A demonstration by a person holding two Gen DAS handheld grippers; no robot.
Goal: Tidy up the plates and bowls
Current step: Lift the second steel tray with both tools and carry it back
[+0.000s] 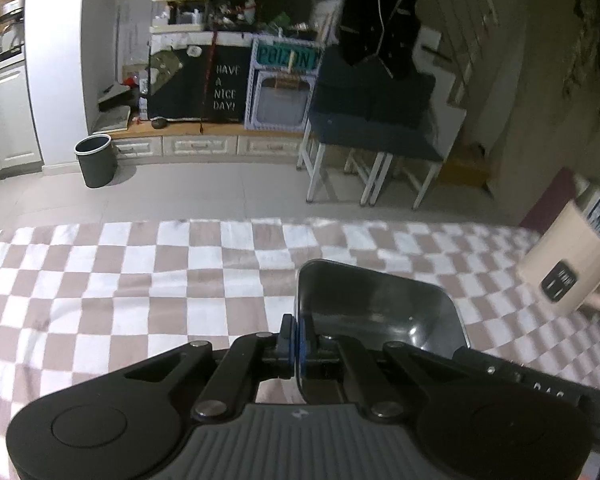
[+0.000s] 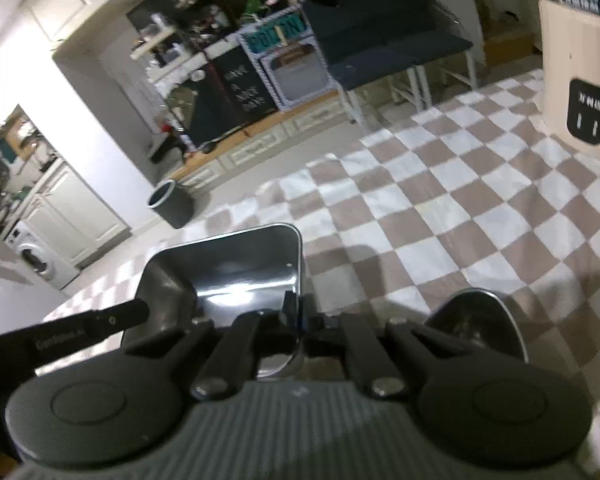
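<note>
My left claw [image 1: 298, 340] is clamped on the tray's [image 1: 380, 304] left rim; the tray spreads toward 2 o'clock. My right claw [image 2: 296, 316] pinches its right rim, tray toward 10 o'clock. A bowl [image 2: 480, 320] sits at 3 o'clock on the cloth [image 2: 440, 208].

Both claws point forward and slope downward. The left claw [image 1: 298, 334] has its jaws pinched tight on the left rim of a square metal tray [image 1: 380, 308], one blue-faced pad outside the wall and one inside. The right claw [image 2: 296, 312] is likewise clamped, biting the tray's right rim, and it sits rolled to one side. The left claw's black body reaches in at the left of the right wrist view
</note>
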